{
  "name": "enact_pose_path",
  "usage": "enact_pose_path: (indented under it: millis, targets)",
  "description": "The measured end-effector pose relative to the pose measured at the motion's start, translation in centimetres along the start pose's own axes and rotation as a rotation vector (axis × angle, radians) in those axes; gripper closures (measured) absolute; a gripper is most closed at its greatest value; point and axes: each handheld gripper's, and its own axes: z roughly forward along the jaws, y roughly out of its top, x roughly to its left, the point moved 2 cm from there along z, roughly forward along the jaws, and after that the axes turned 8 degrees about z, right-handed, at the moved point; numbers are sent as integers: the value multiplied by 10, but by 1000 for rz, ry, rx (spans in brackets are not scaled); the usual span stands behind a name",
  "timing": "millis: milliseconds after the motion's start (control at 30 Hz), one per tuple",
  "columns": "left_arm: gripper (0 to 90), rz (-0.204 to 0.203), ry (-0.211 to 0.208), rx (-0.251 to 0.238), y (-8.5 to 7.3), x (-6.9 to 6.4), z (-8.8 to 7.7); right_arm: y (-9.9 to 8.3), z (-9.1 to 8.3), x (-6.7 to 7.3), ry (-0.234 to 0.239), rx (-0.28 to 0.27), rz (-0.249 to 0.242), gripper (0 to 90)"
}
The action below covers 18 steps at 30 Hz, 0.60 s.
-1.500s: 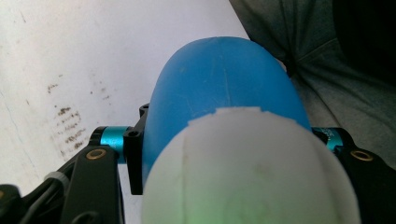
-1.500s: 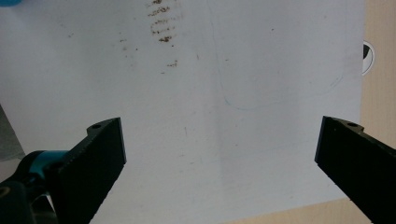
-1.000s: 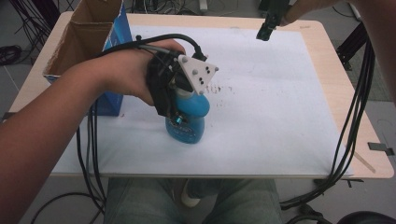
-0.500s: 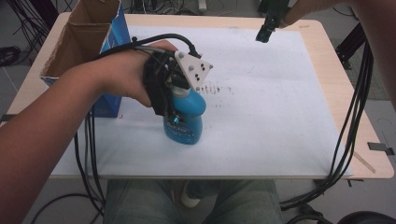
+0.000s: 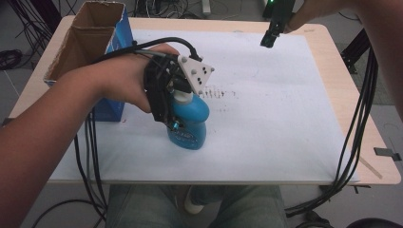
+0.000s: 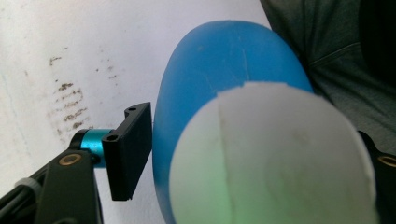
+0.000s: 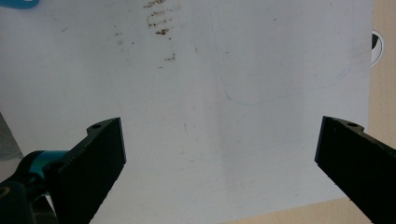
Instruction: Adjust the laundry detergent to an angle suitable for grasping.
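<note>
Blue bottle (image 5: 188, 124) stands upright on white sheet (image 5: 285, 123) near table's (image 5: 332, 52) front edge; your left hand hides its top. Left tongs (image 5: 177, 107) around neck, just been opening; one jaw clear of bottle, other hidden behind blurred white cap (image 6: 275, 158). Right tongs (image 5: 269, 40) wide open, empty, raised over far side.

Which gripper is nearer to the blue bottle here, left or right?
Left. The left gripper sits right over the blue bottle, jaws on either side of its white cap, having just been opening. The right gripper hangs open above the table's far edge, well apart from it.
</note>
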Motion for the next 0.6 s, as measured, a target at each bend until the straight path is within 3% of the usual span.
enact_pose_path:
  millis: [467,600]
  targets:
    - [200,-33,8,48,0,-4,-13,2,1,-1,3,0,-1,9]
    - [172,-32,8,100,0,-3,-18,2,1,-1,3,3,1,9]
